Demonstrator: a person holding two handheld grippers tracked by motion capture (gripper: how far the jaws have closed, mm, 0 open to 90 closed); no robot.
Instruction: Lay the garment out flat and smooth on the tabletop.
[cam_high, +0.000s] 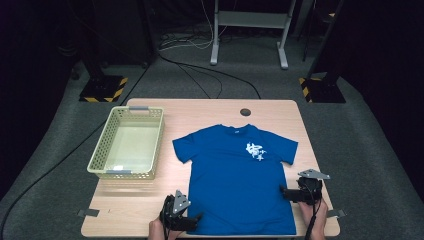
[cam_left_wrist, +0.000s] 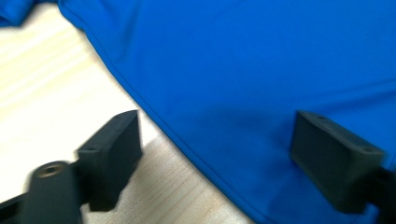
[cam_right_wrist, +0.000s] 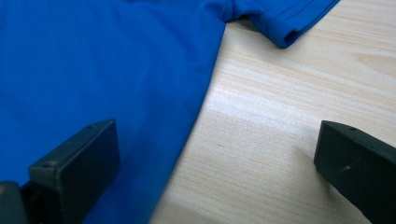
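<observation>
The blue T-shirt lies flat and face up in the middle right of the high view, collar toward the far edge, sleeves spread, hem along the near edge of the tabletop. It looks smooth, with a small white print on the chest. I read that as laid out ready for folding.

My left hand-held gripper sits at the lower left corner of the shirt. In the left gripper view its jaws are spread, one over bare wood and one over the cloth, the side seam running between them, nothing pinched. My right hand-held gripper is at the shirt's right edge, jaws spread the same way, straddling the edge without pressing it.

An empty pale basket stands at the left, probably for the folded shirt.
</observation>
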